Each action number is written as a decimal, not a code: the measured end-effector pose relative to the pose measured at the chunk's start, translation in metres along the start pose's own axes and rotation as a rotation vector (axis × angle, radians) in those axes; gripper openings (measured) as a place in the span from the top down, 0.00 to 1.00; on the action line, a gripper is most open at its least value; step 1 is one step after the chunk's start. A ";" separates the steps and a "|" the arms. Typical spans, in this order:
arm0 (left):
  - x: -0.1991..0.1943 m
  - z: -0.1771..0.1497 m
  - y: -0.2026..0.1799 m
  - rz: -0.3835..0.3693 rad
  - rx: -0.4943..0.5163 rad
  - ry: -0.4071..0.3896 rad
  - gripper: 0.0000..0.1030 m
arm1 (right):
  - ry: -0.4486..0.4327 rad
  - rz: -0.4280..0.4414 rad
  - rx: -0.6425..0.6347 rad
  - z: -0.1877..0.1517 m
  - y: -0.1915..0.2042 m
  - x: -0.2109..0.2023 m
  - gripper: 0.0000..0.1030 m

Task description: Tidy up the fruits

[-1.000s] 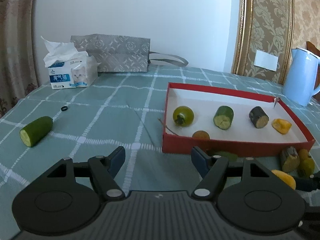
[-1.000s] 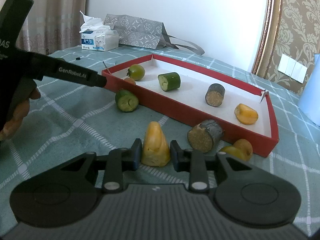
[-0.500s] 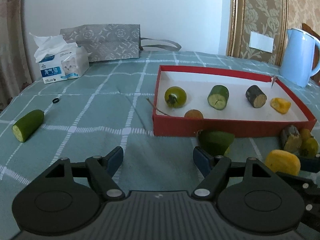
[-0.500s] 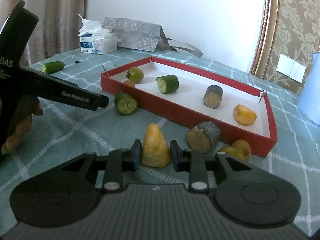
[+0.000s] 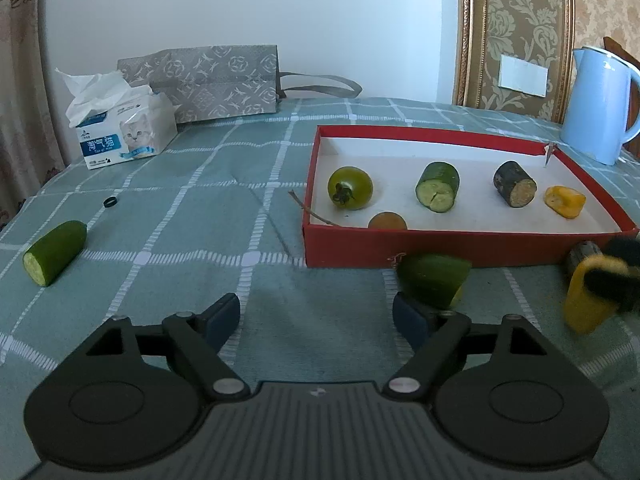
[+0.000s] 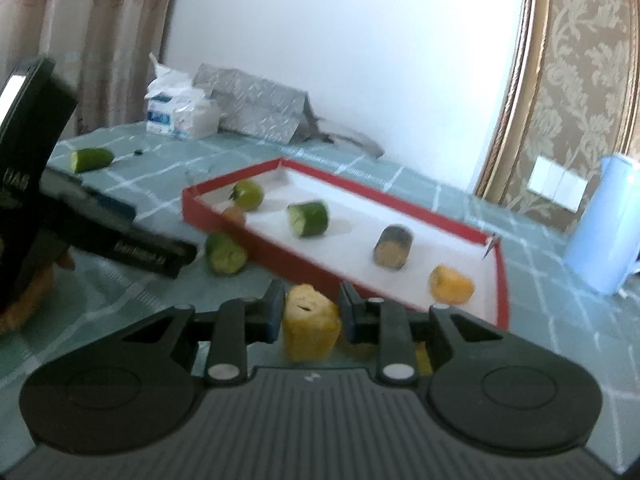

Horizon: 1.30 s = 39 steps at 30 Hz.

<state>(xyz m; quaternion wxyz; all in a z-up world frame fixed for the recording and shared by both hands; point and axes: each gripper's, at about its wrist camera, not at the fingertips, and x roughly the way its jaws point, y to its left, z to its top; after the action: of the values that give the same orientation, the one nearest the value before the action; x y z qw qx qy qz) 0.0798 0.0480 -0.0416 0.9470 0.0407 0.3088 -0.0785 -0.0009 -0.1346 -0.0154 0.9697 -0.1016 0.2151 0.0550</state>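
Note:
My right gripper (image 6: 310, 312) is shut on a yellow fruit piece (image 6: 310, 326) and holds it above the cloth, near the front wall of the red tray (image 6: 280, 258). The piece also shows in the left wrist view (image 5: 588, 300). The tray (image 5: 460, 244) holds a green tomato (image 5: 350, 187), a cucumber chunk (image 5: 437, 192), a dark chunk (image 5: 514, 189), a yellow piece (image 5: 565, 201) and a small orange fruit (image 5: 387, 221). My left gripper (image 5: 316, 316) is open and empty. A cucumber piece (image 5: 434, 280) lies just ahead of its right finger.
A long cucumber piece (image 5: 54, 252) lies far left on the checked cloth. A tissue box (image 5: 124, 132) and a grey bag (image 5: 216, 76) stand at the back. A blue kettle (image 5: 600, 104) stands at the back right. A small black ring (image 5: 110, 202) lies on the cloth.
My right gripper has lifted the yellow piece off the cloth and moved toward the tray. My left gripper has moved forward, closer to the cucumber piece before the tray.

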 end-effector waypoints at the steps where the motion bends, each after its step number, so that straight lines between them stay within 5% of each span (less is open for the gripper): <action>1: 0.000 0.000 0.000 0.002 -0.001 0.001 0.17 | -0.009 -0.013 -0.006 0.004 -0.002 0.000 0.88; 7: 0.001 0.001 0.002 0.003 -0.004 0.002 0.16 | -0.033 -0.109 -0.041 0.027 -0.017 0.017 0.92; 16: 0.001 0.001 0.002 0.002 -0.006 0.003 0.15 | 0.088 0.064 0.150 0.021 -0.067 0.000 0.85; 18: 0.001 0.001 0.002 0.002 -0.005 0.003 0.15 | 0.130 0.118 0.168 0.012 -0.064 0.000 0.74; 25: 0.001 0.000 0.002 0.002 -0.006 0.002 0.15 | 0.203 0.166 0.212 -0.017 -0.041 0.019 0.70; 32: 0.002 0.000 0.002 0.002 -0.005 0.002 0.15 | 0.199 0.198 0.324 -0.020 -0.040 0.037 0.40; 34: 0.002 0.000 0.002 0.002 -0.006 0.002 0.15 | 0.182 0.203 0.352 -0.022 -0.040 0.038 0.43; 35: 0.001 0.000 0.002 0.002 -0.006 0.002 0.15 | 0.176 0.189 0.344 -0.022 -0.039 0.038 0.54; 39: 0.001 0.000 0.002 0.002 -0.006 0.002 0.15 | 0.165 0.187 0.309 -0.022 -0.034 0.038 0.69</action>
<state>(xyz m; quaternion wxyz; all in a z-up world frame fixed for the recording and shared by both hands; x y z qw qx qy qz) 0.0813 0.0495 -0.0423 0.9469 0.0384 0.3099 -0.0767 0.0296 -0.1698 -0.0453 0.9435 0.0645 0.3083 0.1026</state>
